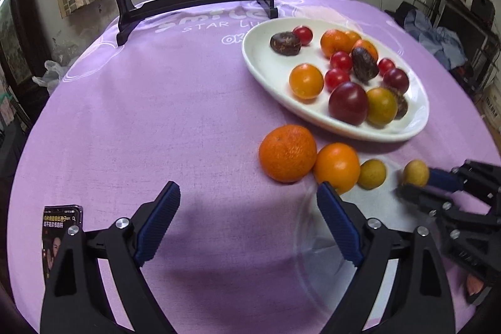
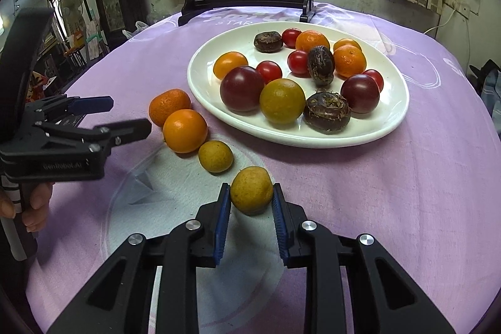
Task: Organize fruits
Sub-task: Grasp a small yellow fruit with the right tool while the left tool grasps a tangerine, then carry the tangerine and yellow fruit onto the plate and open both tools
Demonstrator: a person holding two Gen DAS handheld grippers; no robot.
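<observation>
We see our left gripper (image 2: 128,115) at nine o'clock, jaws wide and empty, beside two oranges (image 2: 184,130) and one yellow-green fruit (image 2: 215,156) on the purple cloth (image 2: 407,193). At six o'clock our right gripper (image 2: 251,196) clamps one yellow fruit (image 2: 251,189). At one o'clock, the white plate (image 2: 200,77) holds fourteen fruits.

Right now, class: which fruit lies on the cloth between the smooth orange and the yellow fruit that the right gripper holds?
One small yellow-green fruit lies between the smooth orange and the held yellow fruit, clearest in the right wrist view.
</observation>
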